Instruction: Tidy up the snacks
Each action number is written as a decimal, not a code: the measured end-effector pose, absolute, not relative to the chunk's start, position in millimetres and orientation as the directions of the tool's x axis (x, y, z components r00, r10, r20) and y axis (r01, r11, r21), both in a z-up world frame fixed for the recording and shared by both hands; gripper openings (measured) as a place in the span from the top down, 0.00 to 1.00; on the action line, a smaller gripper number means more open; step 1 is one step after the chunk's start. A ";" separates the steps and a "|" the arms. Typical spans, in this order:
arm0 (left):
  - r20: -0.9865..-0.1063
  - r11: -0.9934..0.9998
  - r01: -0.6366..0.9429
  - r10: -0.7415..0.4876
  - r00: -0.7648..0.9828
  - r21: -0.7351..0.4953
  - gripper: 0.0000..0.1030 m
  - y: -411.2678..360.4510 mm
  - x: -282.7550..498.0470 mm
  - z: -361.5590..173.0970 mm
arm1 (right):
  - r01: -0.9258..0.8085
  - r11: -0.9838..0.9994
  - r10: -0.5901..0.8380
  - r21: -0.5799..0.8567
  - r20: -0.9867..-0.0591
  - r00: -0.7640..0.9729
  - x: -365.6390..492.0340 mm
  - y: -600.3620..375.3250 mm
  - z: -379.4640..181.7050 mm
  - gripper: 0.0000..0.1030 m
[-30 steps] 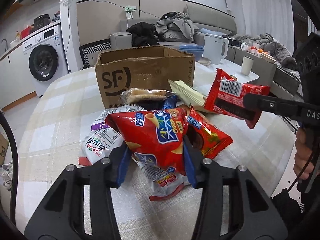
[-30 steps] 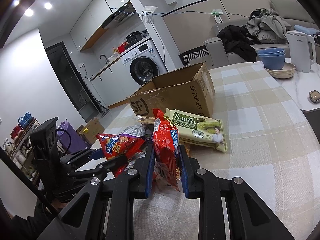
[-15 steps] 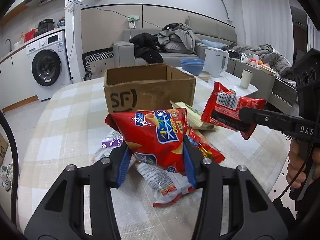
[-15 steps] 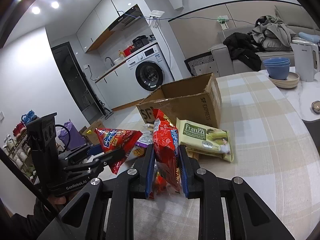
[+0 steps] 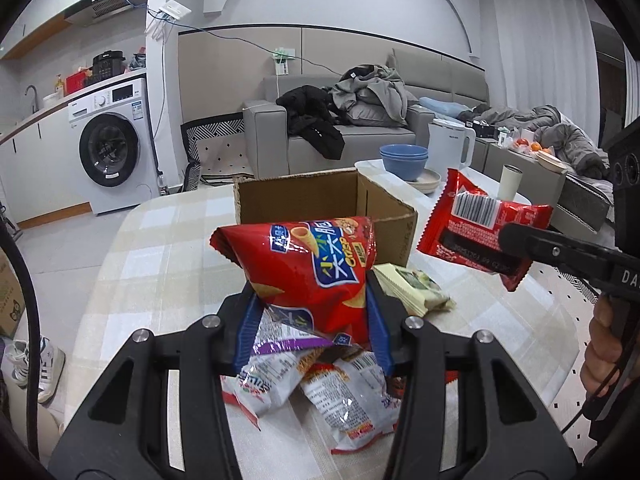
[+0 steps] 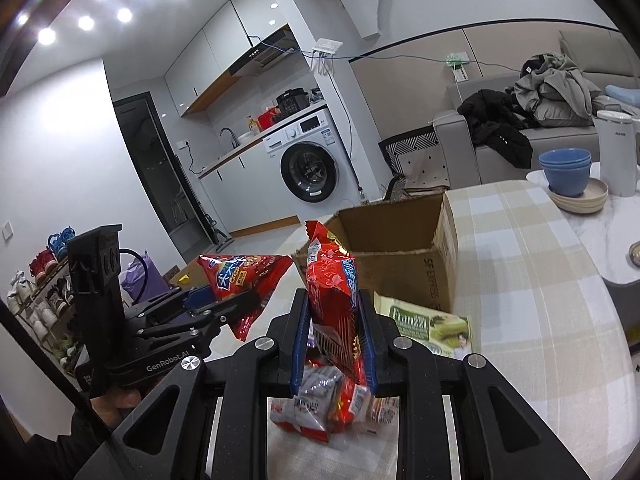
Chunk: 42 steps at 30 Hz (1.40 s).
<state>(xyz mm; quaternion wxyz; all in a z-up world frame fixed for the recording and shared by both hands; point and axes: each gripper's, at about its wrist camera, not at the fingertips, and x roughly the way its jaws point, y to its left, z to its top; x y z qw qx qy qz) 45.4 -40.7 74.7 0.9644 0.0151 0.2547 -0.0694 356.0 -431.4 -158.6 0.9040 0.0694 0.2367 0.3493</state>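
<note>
My left gripper (image 5: 310, 312) is shut on a red cone-crisp bag (image 5: 304, 264), held in the air above the table. Seen from the right wrist, that same bag (image 6: 240, 280) hangs from the left gripper (image 6: 224, 304). My right gripper (image 6: 334, 332) is shut on a red snack packet (image 6: 332, 300), held edge-on; its barcode side (image 5: 476, 228) faces the left wrist camera. An open cardboard box (image 5: 320, 204) stands just behind both bags, its inside showing no snacks. Loose snack packets (image 5: 316, 384) lie on the checked tablecloth below, and a green Franzzi wafer pack (image 6: 432, 328) rests by the box.
Blue bowls (image 6: 564, 172) on a plate and a white kettle (image 6: 616, 152) stand on a marble top beyond the table's far right. A white cup (image 5: 510, 180) sits there too. A person's hand (image 5: 604, 352) grips the right tool. A washing machine (image 5: 116, 152) and a sofa lie behind.
Both grippers have risen with their bags, lifting them clear of the pile. The box now sits lower in both views and its open top shows.
</note>
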 end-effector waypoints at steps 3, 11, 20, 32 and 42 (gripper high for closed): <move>-0.488 0.991 0.132 -0.118 0.865 -0.006 0.57 -38.3 49.4 84.0 | -0.601 0.748 0.662 0.282 -0.372 0.651 358.7 -427.3 -149.5 0.78; -0.483 0.994 0.110 -0.107 0.869 -0.023 0.57 -24.9 65.2 105.8 | -0.602 0.756 0.653 0.256 -0.356 0.668 368.3 -414.2 -132.1 0.78; -0.512 0.994 0.093 -0.109 0.852 -0.056 0.57 -8.6 80.8 103.8 | -0.558 0.812 0.565 0.172 -0.472 0.676 373.9 -411.6 -157.0 0.75; -0.522 0.991 0.126 -0.129 0.843 -0.041 0.57 -23.0 87.4 94.4 | -0.534 0.840 0.459 0.091 -0.643 0.612 362.3 -456.1 -237.9 0.27; -0.545 0.989 0.150 -0.135 0.828 -0.017 0.57 -37.1 94.8 84.0 | -0.578 0.814 0.432 0.057 -0.724 0.537 393.2 -444.0 -263.9 0.23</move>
